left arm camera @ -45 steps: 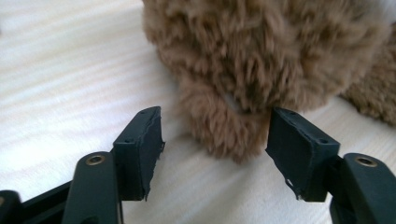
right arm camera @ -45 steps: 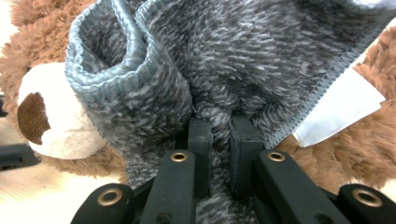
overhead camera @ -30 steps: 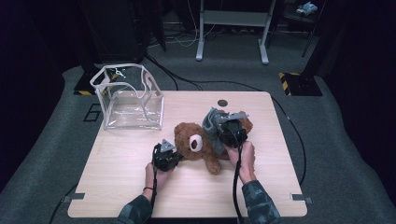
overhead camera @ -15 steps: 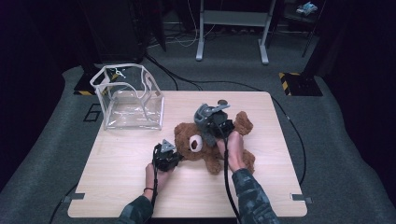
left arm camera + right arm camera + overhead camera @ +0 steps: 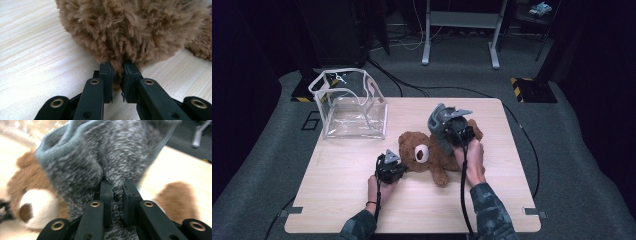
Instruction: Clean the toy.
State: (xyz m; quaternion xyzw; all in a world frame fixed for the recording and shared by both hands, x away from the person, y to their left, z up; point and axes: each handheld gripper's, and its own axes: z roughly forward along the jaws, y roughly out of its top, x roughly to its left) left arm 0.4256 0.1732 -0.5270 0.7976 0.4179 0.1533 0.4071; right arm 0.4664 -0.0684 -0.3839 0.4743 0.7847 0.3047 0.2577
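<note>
Your non-task items: clear plastic box (image 5: 354, 107), open-topped, white-edged, sits on light wooden table (image 5: 337, 200) well beyond your left jaws, off to their left, apart from everything. Past table's far edge, beyond your right jaws: grey metal stand (image 5: 460, 32) on grey carpet (image 5: 272, 165). Black cables (image 5: 412, 90) cross floor there. Yellow-black striped block (image 5: 532, 90) far right of your right jaws.

The right gripper (image 5: 451, 131) has carried the grey knitted garment (image 5: 443, 125) leftward over the teddy bear (image 5: 432, 152); the bear's far paw now shows.
</note>
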